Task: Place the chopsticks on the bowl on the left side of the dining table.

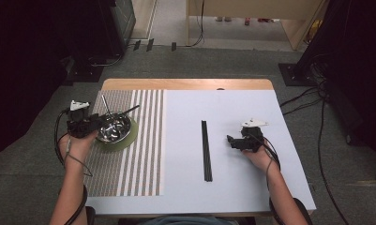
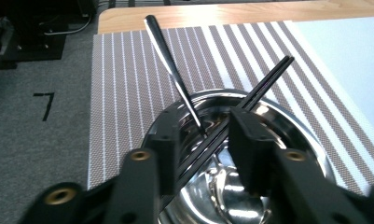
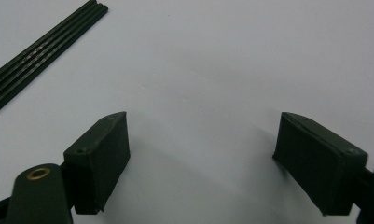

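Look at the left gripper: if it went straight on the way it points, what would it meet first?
Probably the black chopsticks lying between its jaws across the steel bowl, though depth is hard to judge.

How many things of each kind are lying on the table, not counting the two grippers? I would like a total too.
Steel bowl: 1
Green plate under it: 1
Striped mat: 1
Metal utensil in the bowl: 1
Sets of black chopsticks: 2, one in the bowl, the other set on the white sheet
White sheet: 1
Total: 7
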